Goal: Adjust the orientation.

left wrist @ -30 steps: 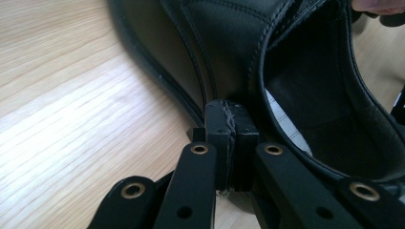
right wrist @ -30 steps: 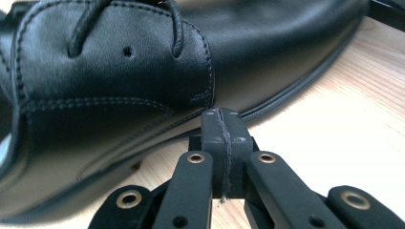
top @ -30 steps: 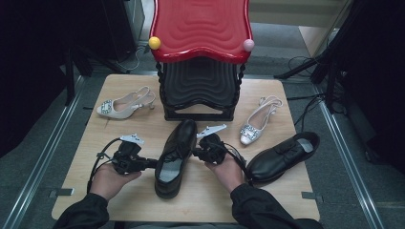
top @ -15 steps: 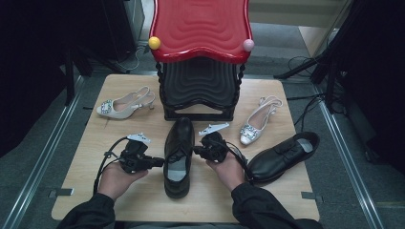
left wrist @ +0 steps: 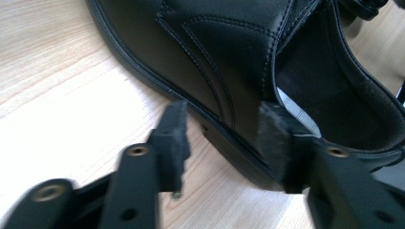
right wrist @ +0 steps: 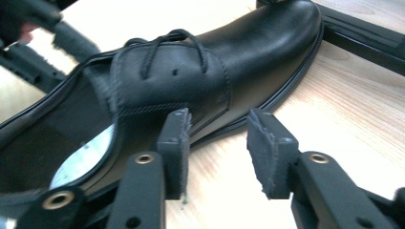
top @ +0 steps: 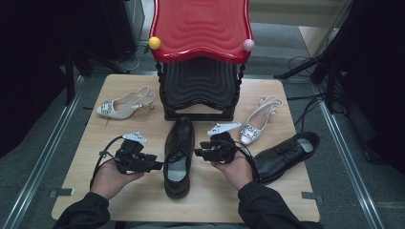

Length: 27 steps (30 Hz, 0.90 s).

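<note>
The table (top: 119, 191) is a pale wooden board with metal rails along its left and right sides and dark floor beyond; open wood lies in front of both sets of fingers and on the near side of the hands. At its far edge stands a black ribbed rack (top: 199, 90) carrying a red wavy tray (top: 200, 24) with a yellow ball (top: 154, 43) and a pink ball (top: 248, 45) at its near corners; nothing can be seen lying on the tray, and its far part is cut off by the top of the high view.

Between the two sets of fingers lies the black lace-up shoe (top: 177, 155), toe toward the rack, heel toward the person; its opening holds only a pale insole. To the right of the right fingers a second black shoe (top: 282, 155) lies aslant, partly hidden by the right hand. A silver slingback (top: 255, 125) sits just beyond the right fingers, and another silver slingback (top: 123, 105) lies well beyond the left fingers.

The left gripper (left wrist: 224, 143) has its fingers spread, having just been opening. In the left gripper view one finger stands on bare wood beside the sole and the other is level with the shoe's heel collar, blurred, so whether it brushes the leather cannot be told; the shoe's toe is cut off there.

The right gripper (right wrist: 217, 143) also has its fingers spread after just opening. In the right gripper view one finger is against the shoe's side below the laces, the other over bare wood, with nothing pinched between them.
</note>
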Motion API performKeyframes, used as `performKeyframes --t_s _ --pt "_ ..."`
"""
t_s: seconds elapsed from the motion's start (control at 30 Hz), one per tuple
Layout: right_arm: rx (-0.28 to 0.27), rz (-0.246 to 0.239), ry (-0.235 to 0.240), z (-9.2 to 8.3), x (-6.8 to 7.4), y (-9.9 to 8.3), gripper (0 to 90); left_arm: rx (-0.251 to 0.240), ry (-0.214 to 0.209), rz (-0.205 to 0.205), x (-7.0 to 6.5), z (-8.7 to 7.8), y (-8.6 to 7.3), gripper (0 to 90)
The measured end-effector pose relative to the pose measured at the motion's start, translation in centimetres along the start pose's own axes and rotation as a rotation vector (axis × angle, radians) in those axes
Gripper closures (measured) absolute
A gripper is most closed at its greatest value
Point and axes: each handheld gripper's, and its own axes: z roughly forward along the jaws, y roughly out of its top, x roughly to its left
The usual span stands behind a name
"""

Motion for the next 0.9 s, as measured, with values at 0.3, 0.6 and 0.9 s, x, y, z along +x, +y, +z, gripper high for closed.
performKeyframes --t_s 0.3,0.6,0.9 --pt "-0.008 -0.012 0.001 -2.4 -0.3 -1.2 55.5 -0.015 -0.011 -0.001 0.6 0.1 0.6 42.2" --pt "-0.017 -0.005 -0.023 -4.1 -1.1 -1.8 58.4 -0.023 -0.021 0.011 1.1 0.1 1.3 39.6" --pt "-0.003 -0.029 -0.044 -6.2 -0.5 -2.9 63.1 -0.039 -0.020 0.021 1.4 -0.2 1.8 38.4"
